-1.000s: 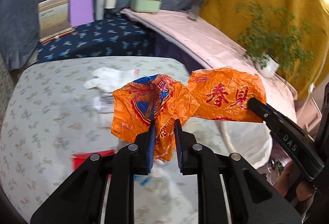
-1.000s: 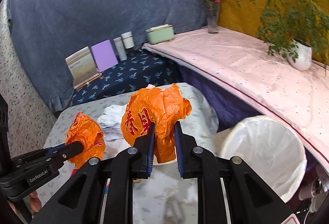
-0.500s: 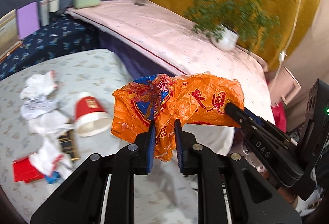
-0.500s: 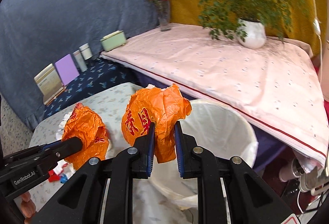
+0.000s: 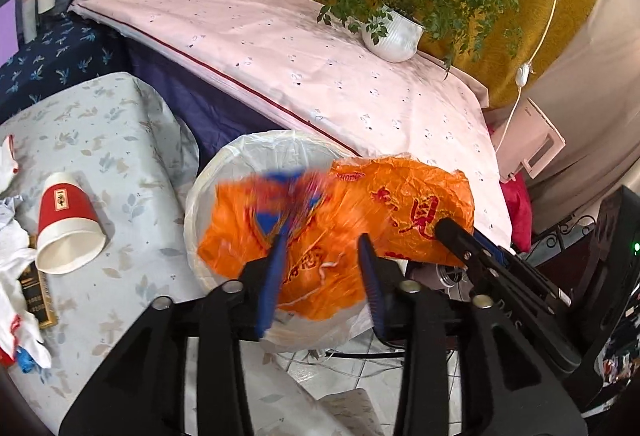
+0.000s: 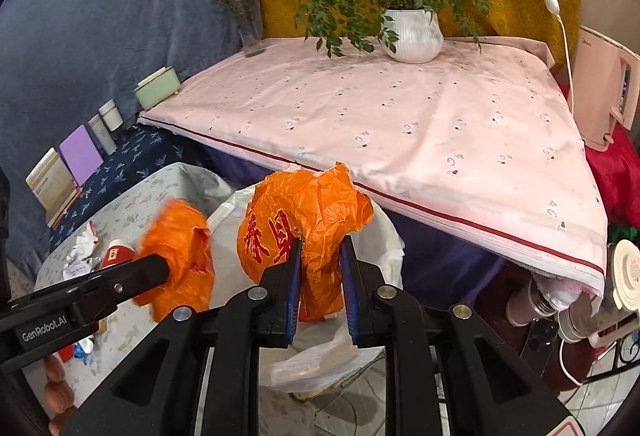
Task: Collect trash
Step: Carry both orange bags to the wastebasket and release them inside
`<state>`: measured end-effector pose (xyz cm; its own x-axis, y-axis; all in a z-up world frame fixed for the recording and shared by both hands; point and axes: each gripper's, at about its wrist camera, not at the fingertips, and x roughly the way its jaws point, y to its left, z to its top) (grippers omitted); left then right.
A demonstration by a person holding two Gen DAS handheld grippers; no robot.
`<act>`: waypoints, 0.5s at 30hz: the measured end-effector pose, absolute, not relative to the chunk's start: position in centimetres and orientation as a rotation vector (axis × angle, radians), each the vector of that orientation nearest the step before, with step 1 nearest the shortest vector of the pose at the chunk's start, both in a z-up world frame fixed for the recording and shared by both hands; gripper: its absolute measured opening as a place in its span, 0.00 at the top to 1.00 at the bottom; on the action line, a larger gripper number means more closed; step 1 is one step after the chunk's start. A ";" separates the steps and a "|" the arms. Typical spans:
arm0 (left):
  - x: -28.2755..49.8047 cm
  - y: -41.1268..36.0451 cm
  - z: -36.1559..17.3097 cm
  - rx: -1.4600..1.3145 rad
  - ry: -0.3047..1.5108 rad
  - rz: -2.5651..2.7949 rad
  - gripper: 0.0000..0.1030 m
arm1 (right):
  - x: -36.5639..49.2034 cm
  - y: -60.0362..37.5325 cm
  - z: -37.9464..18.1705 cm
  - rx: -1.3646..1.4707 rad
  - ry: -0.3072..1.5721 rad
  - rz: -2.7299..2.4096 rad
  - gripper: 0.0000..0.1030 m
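A white-lined trash bin [image 5: 240, 163] stands beside the floral table; it also shows in the right wrist view [image 6: 384, 236]. My left gripper [image 5: 322, 260] is open above the bin, and a blurred orange and blue wrapper [image 5: 280, 228] hangs between its spread fingers. It shows as an orange wad in the right wrist view [image 6: 180, 248]. My right gripper [image 6: 320, 264] is over the bin with its fingers slightly parted around a second crumpled orange wrapper [image 6: 304, 220] with red characters, also seen in the left wrist view [image 5: 416, 211].
On the floral table [image 5: 120, 139] lie a red and white paper cup [image 5: 66, 224], white tissues [image 5: 12, 268] and a dark packet [image 5: 38, 296]. A pink-covered bench [image 6: 400, 115] with a potted plant [image 6: 412, 35] runs behind the bin.
Both grippers moved right from over the table to above the bin. The left gripper's jaws have opened and its wrapper is blurred. The right gripper's jaws have parted a little.
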<state>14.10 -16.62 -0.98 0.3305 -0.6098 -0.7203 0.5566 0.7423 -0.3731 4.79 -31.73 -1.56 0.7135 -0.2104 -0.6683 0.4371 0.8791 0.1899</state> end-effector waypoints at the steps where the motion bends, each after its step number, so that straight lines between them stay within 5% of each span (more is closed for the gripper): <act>1: 14.2 -16.6 -1.1 -0.068 0.970 -0.756 0.52 | 4.7 -31.8 -1.6 0.351 0.689 -0.368 0.80; 15: 14.7 -13.0 -1.1 -0.042 0.927 -0.608 0.36 | 6.4 -29.2 -1.0 0.311 0.679 -0.317 0.74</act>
<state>14.69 -13.05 -1.13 0.4464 -0.5081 -0.7366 0.4730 0.8327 -0.2878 6.37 -29.23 -1.00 0.7341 -0.1828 -0.6539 0.3830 0.9067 0.1765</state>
